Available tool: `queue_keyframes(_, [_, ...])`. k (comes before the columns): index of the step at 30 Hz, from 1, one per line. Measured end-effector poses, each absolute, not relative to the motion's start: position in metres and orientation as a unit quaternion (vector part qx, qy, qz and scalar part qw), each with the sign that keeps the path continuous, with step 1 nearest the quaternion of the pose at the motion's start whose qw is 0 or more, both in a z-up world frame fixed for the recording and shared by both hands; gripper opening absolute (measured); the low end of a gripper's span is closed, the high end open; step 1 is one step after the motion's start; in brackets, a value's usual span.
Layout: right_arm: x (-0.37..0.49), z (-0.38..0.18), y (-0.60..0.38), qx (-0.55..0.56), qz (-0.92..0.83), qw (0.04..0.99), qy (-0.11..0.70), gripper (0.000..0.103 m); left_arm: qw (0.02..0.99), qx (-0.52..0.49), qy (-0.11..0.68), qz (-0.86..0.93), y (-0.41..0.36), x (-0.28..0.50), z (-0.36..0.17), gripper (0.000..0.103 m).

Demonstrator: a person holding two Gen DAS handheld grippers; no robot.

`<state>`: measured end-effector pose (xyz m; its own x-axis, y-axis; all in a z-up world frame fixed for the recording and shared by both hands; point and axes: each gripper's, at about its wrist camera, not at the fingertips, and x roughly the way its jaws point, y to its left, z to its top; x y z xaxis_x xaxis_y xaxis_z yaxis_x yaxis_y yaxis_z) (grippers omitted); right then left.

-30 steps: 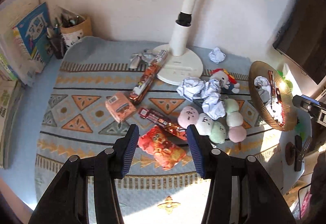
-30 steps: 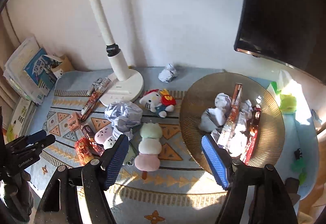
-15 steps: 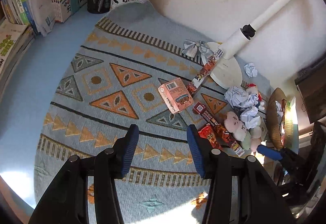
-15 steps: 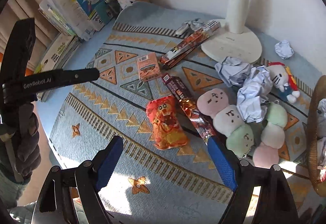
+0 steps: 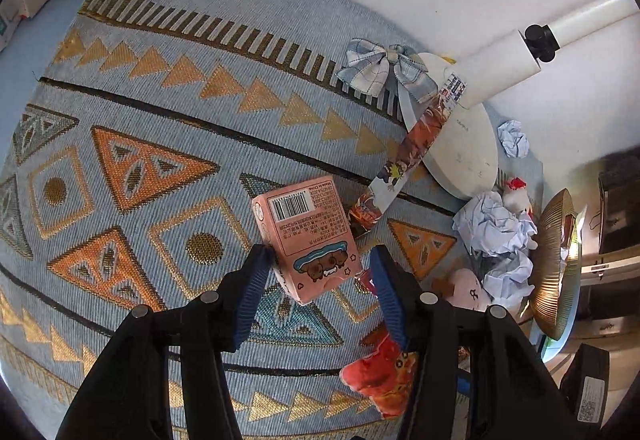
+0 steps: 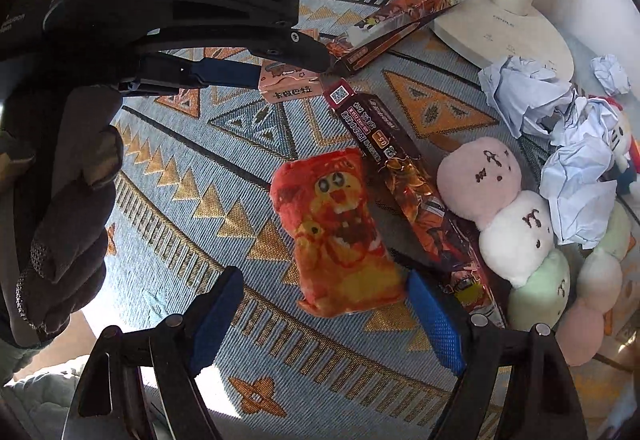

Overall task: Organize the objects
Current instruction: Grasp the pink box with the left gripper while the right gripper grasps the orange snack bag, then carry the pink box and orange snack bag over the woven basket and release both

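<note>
Both grabs were pending: left gripper point(image 5: 320, 282) gaped around the pink carton point(image 5: 308, 240); right gripper point(image 6: 326, 314) gaped, red snack-bag plush point(image 6: 334, 232) at twelve o'clock; each needed closing

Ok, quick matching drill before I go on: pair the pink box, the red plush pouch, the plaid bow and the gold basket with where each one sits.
Things:
1. pink box
2. red plush pouch
3. plaid bow
4. gold basket

Places:
A. against the lamp base
B. between the open left gripper fingers
C. far side, holding wrappers
D. in front of the open right gripper

Pairs: 1-B, 2-D, 3-A, 4-C
</note>
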<state>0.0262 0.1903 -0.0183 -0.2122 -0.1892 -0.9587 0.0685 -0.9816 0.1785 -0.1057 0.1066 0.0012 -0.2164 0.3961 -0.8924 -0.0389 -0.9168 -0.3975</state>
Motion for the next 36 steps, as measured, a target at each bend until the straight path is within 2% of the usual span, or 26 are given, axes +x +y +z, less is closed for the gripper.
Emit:
queue_keyframes(4, [0.019,-0.022,0.192,0.626,-0.774,0.085,-0.035,0.080,0.132,-0.598,-0.101,0.784,0.126,-0.111,0.001,0.050])
queue_keyframes(8, [0.015,-0.024,0.179,0.617,-0.782,0.086,0.021,0.081,0.125,-0.583,-0.075,0.799,0.139,-0.107,0.000,0.050])
queue_keyframes(9, [0.015,-0.025,0.174,0.615,-0.783,0.081,0.043,0.077,0.127,-0.581,-0.065,0.801,0.142,-0.105,0.000,0.050])
queue_keyframes(10, [0.015,-0.025,0.168,0.610,-0.786,0.079,0.066,0.075,0.128,-0.580,-0.056,0.803,0.144,-0.103,-0.001,0.043])
queue_keyframes(11, [0.015,-0.023,0.164,0.604,-0.789,0.088,0.072,0.061,0.128,-0.578,-0.041,0.805,0.146,-0.100,-0.001,0.039])
queue_keyframes(14, [0.018,-0.018,0.153,0.598,-0.790,0.096,0.096,0.036,0.145,-0.578,-0.033,0.802,0.143,-0.091,-0.001,0.038])
queue_keyframes(26, [0.035,0.002,0.163,0.604,-0.784,0.143,0.034,0.035,0.083,-0.583,-0.079,0.804,0.064,-0.020,0.015,0.037])
queue_keyframes(33, [0.030,0.024,0.181,0.600,-0.785,0.152,-0.023,0.035,0.028,-0.559,-0.109,0.822,0.006,0.001,0.047,0.037])
queue_keyframes(36, [0.045,0.039,0.176,0.588,-0.793,0.147,-0.056,0.035,0.030,-0.544,-0.102,0.832,0.009,0.008,0.066,0.037])
